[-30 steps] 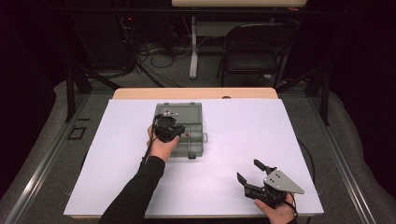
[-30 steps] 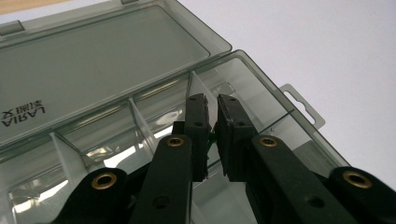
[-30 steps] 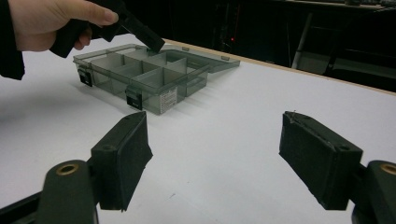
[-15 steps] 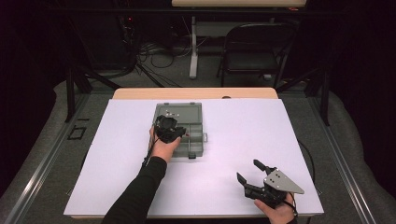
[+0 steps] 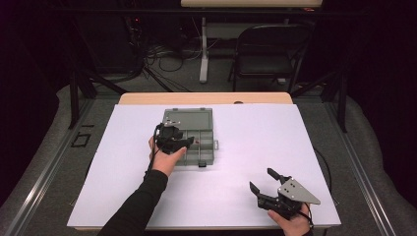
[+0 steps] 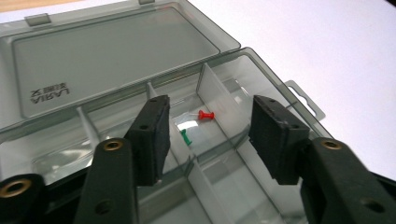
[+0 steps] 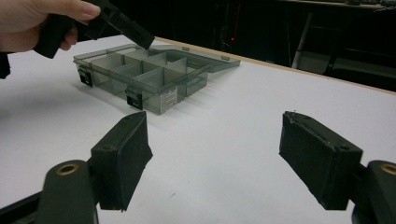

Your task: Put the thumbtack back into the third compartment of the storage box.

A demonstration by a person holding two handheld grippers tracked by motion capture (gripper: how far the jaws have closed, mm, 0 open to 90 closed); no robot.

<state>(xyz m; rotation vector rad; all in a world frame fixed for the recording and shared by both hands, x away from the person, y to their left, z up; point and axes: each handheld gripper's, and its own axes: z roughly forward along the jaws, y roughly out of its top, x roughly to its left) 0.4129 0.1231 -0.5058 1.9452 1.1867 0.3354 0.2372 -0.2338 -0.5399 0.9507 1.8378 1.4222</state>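
Left gripper view: my left hand-held gripper, jaws apart, hovers over the organizer box; I centre on the red pushpin before descending.

The organizer box is sitting open, lid lying flat behind it, so nothing is blocking entry from above. The left gripper is hanging over it, jaws apart, with upright dividers walling in the compartment where a red pushpin and a green pushpin are lying. Right of the box, bare white table is stretching wide open; the right gripper is sitting well apart from the box, jaws spread.
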